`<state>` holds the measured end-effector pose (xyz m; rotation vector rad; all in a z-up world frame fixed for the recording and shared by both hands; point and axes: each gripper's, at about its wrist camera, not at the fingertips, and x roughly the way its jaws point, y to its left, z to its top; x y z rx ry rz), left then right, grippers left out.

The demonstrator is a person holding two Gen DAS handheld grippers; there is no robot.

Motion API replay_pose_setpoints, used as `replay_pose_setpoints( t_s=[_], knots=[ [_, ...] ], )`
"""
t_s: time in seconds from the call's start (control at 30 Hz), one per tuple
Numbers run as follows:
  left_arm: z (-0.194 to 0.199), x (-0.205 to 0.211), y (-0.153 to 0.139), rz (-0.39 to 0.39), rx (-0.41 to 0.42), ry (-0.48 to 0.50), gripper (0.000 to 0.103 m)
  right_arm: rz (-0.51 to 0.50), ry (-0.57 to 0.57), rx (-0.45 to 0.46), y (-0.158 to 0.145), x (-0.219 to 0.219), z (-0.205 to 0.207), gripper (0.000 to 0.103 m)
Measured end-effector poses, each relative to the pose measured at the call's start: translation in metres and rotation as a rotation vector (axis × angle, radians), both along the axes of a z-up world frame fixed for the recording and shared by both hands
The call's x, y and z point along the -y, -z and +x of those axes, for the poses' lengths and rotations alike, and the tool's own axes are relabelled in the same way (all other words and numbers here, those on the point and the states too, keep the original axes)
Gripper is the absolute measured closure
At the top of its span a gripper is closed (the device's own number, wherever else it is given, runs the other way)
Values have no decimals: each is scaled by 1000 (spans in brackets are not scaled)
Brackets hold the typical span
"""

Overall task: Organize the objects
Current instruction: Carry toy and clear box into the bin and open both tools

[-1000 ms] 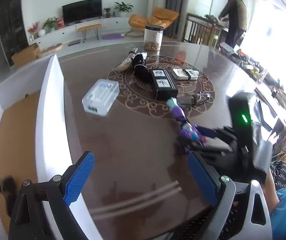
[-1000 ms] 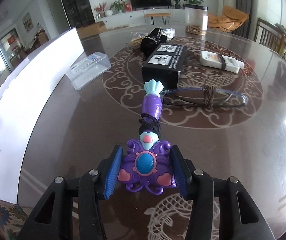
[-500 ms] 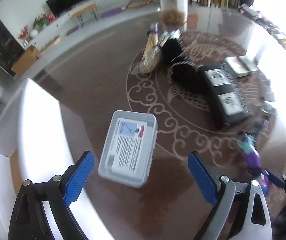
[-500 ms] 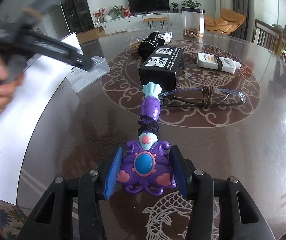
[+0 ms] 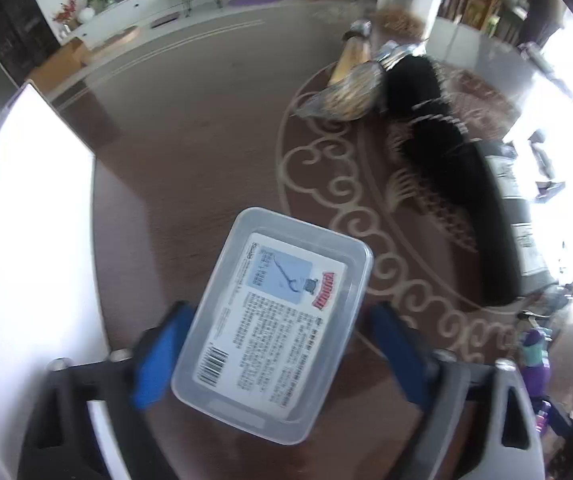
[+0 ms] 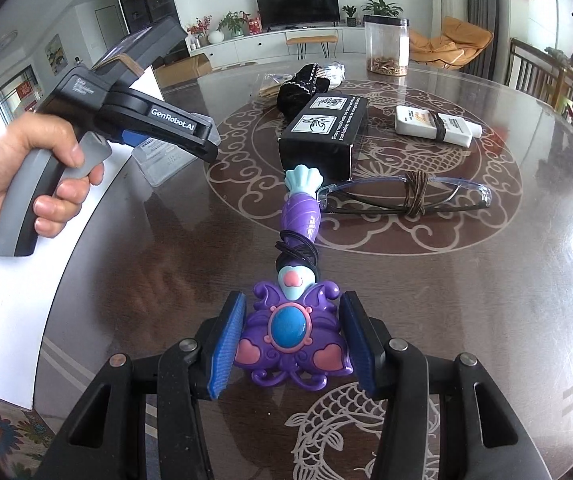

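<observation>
- clear rectangular plastic box with a printed paper label [image 5: 274, 328] lying label-up on the dark brown round table with pale scroll inlay [image 5: 206, 152], close to the tall white panel [image 5: 26, 220] at the table's edge.
- probably light, rigid and smooth-walled, so liable to slip or flex if squeezed hard; best taken across the short sides, low and near the middle.
- left gripper [image 5: 274, 354] straddling the box, blue pads to either side, jaws just closing in; right pad apparently short of the wall, left pad hard to judge, so not yet a firm grip.
- purple butterfly-shaped toy wand with a blue gem [image 6: 290, 332] clamped by its head between the blue pads of the right gripper [image 6: 290, 340], handle lying forward on the table; hard, knobbly plastic, likely secure.
- little room on the panel side of the box; bare table ahead of it.
- farther out, black fuzzy cloth [image 5: 438, 128], black carton [image 6: 322, 136] and clear glasses bound with cord [image 6: 406, 196], well apart from the box.
</observation>
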<state>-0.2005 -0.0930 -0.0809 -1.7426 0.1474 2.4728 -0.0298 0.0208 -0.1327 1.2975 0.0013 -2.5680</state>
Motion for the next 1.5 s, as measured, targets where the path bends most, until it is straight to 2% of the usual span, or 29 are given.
replay_pose_setpoints(
  t_s=[0.03, 0.17, 0.3, 0.37, 0.5, 0.57, 0.63, 0.77, 0.9, 0.97, 1.0, 1.07, 1.13, 1.27, 1.37, 1.5],
  knots=[
    [2, -1, -2, 3, -9, 1, 40, 0, 0, 0, 0, 0, 0, 53],
    [18, -6, -5, -46, -25, 1, 40, -2, 0, 1, 0, 0, 0, 53],
    [48, -19, -7, -47, -6, 24, 41, -41, 5, 10, 0, -5, -1, 53],
    [70, -27, -12, -51, -15, 47, 41, -99, 14, 27, 0, -12, -3, 53],
    [110, -24, -32, 10, -52, 18, 41, -321, 83, 71, -2, -47, -8, 52],
    [130, -23, -47, 26, -96, 18, 41, -348, 101, 91, -2, -54, -11, 52],
    [148, -20, -66, 46, -152, 16, 41, -321, 75, 133, -1, -48, -17, 52],
    [167, -11, -92, 56, -267, 9, 41, -203, 4, 178, -6, -14, -39, 51],
    [183, -6, -109, 79, -322, 6, 41, -47, -28, 195, -7, 28, -66, 51],
    [197, 0, -116, 77, -352, 5, 41, 27, -46, 192, -8, 42, -69, 80],
    [201, 4, -120, 76, -363, 3, 41, 50, -58, 188, -9, 48, -68, 83],
    [212, 15, -127, 76, -389, -10, 41, 49, -67, 184, -9, 52, -64, 83],
    [218, 23, -132, 76, -407, -28, 41, 18, -75, 170, -13, 52, -58, 84],
    [237, 51, -147, 83, -457, -76, 41, -144, -105, 122, -33, 40, -42, 84],
    [249, 73, -158, 74, -487, -118, 41, -255, -141, 96, -58, 38, -32, 84],
    [266, 103, -168, 61, -507, -182, 41, -325, -200, 54, -96, 43, -22, 84]
  ],
)
